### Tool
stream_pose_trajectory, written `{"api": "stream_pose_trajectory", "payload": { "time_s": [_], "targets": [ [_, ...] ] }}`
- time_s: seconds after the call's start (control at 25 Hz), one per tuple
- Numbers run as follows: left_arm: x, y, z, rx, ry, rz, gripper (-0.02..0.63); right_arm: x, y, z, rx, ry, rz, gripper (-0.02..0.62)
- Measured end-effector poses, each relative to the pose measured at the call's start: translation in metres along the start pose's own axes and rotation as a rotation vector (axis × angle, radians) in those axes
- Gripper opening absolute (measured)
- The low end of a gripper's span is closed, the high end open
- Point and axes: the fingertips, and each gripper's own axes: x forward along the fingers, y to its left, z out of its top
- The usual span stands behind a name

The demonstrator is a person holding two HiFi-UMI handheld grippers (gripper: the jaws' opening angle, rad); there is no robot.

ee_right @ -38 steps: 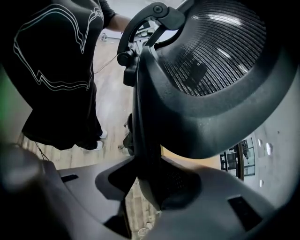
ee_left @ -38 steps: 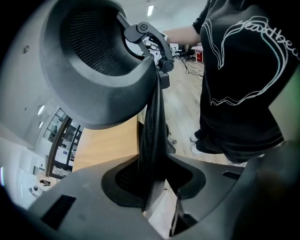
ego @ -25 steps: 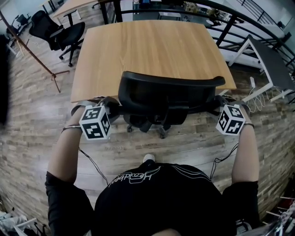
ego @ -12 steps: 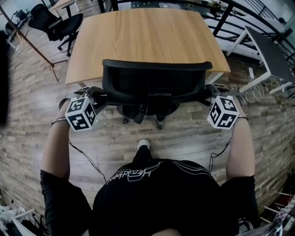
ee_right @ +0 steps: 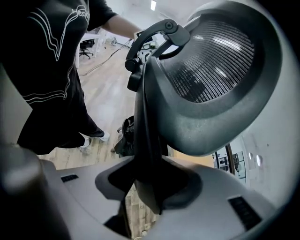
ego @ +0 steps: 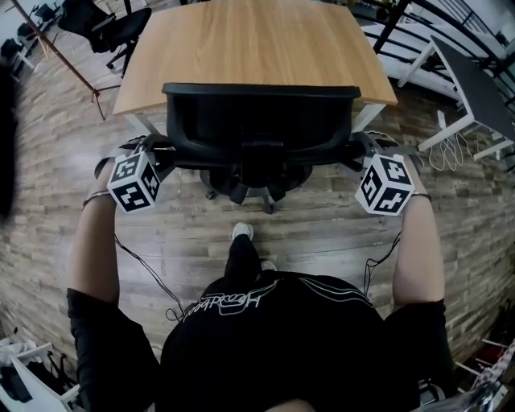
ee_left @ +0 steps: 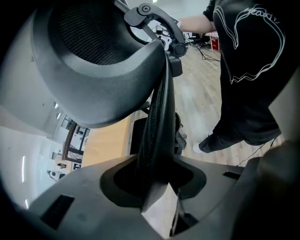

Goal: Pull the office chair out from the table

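The black office chair [ego: 261, 121] stands at the near edge of the wooden table [ego: 253, 40], its mesh backrest toward me. My left gripper [ego: 161, 153] is shut on the backrest's left edge, and my right gripper [ego: 358, 149] is shut on its right edge. In the left gripper view the backrest's thin rim [ee_left: 157, 117] runs down into the notch between the left gripper's [ee_left: 154, 187] jaws. The right gripper view shows the same rim [ee_right: 145, 122] wedged in the right gripper [ee_right: 150, 187]. The chair's seat and base are mostly hidden under the backrest.
A second black office chair [ego: 109, 24] and a slanted red pole [ego: 60, 60] stand at the far left. A white desk frame [ego: 467, 88] and a black railing [ego: 402, 20] are at the right. My shoe [ego: 241, 233] is on the wood floor just behind the chair's base.
The chair has rolled back from the table toward me, showing more floor under the table's edge. Both grippers came back with it, still on the backrest's edges.
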Motion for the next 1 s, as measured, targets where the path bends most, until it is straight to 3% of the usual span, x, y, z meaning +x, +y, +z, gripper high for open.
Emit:
{"api": "stream_pose_trajectory", "payload": {
  "time_s": [0.24,1.0],
  "targets": [
    [-0.002,-0.044,0.018,-0.013,0.028,0.008,0.14,-0.016,0.037,-0.015,-0.01,-0.016,-0.044,0.179],
    [-0.046,-0.082,0.025,-0.023,0.023,0.01,0.14,-0.051,0.063,-0.001,0.014,0.015,-0.034,0.189]
  ]
}}
